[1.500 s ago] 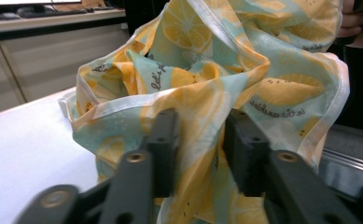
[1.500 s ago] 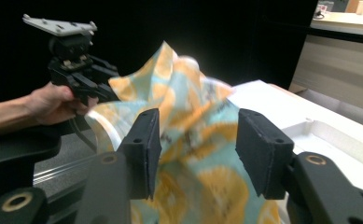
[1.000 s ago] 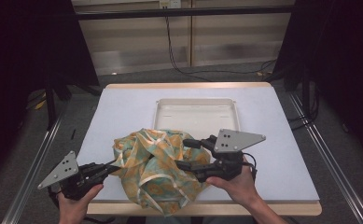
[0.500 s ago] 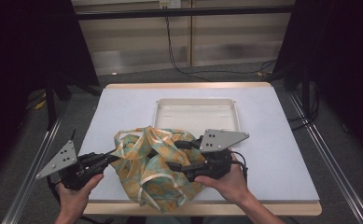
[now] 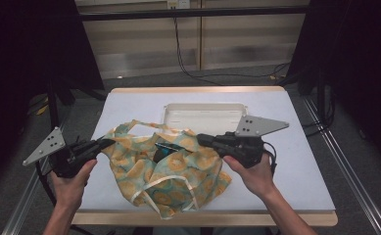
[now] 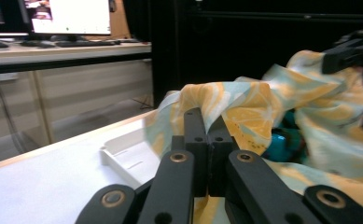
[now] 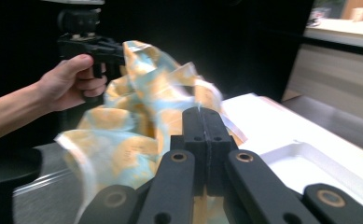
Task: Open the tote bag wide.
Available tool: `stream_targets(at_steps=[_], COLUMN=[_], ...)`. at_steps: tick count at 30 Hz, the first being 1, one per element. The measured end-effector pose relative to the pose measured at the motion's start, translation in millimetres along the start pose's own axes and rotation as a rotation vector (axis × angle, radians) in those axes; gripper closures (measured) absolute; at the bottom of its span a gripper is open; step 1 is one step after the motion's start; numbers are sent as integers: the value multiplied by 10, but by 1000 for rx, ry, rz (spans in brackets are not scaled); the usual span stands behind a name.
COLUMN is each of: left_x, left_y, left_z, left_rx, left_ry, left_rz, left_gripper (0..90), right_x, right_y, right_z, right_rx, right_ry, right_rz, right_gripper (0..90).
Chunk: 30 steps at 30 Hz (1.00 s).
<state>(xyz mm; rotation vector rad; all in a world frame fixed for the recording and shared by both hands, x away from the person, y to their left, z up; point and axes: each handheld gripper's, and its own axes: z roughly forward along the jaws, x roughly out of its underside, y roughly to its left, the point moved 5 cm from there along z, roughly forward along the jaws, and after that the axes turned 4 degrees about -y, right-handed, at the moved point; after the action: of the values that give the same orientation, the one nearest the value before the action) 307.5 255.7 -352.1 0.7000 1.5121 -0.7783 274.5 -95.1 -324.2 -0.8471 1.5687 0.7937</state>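
While clamped, cloth [image 5: 171,169] spans both grippers.

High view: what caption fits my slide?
Two hand-held grippers, left and right, pinch a yellow-and-teal patterned cloth bag before a white tray.

The left gripper [image 6: 206,122] has its 2 black jaws pressed together on a fold of the yellow-and-pale-blue patterned cloth [image 6: 244,107], which rises lifted and bunched in front of them and spreads off to the right. A shiny teal object [image 6: 282,144] shows among the folds just right of the jaws, and the right gripper [image 6: 352,53] grips the cloth's upper right edge. To the left, a white tray [image 6: 123,156] lies on the pale table [image 6: 39,186], with a lit monitor [image 6: 69,16] on a desk behind.
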Motion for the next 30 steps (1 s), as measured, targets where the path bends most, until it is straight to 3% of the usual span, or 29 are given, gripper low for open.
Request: stream_targets(at_steps=[4, 7, 10, 13, 15, 17, 19, 21, 22, 30], left_x=[22, 105, 155, 277, 384, 503, 664, 715, 793, 1012], left_y=[105, 172, 217, 287, 332, 352, 352, 347, 334, 296], left_z=[41, 202, 263, 342, 362, 383, 398, 405, 419, 433], left_rx=[-2, -13, -26, -32, -26, -19, -3, 4, 4, 17], left_ry=[23, 73, 97, 116, 158, 202, 224, 233, 265, 327], left_rz=[-12, -17, -27, -79, -86, -103, -124, -132, -125, -112], left_gripper=[900, 900, 900, 900, 900, 900, 900, 900, 900, 900], right_x=[23, 79, 150, 264, 309, 465, 558, 619, 707, 963], right_y=[-140, -212, -283, -368, -392, -436, -455, -464, -473, -508], right_z=[-77, -56, -17, 36, 55, 95, 108, 114, 118, 115], right_rx=[38, 78, 96, 118, 120, 126, 129, 129, 136, 134], right_ry=[-4, 19, 30, 55, 63, 102, 126, 138, 162, 185], right_rz=[8, 3, 18, 31, 39, 55, 60, 66, 68, 92], right_gripper=[900, 900, 900, 900, 900, 900, 900, 900, 900, 900])
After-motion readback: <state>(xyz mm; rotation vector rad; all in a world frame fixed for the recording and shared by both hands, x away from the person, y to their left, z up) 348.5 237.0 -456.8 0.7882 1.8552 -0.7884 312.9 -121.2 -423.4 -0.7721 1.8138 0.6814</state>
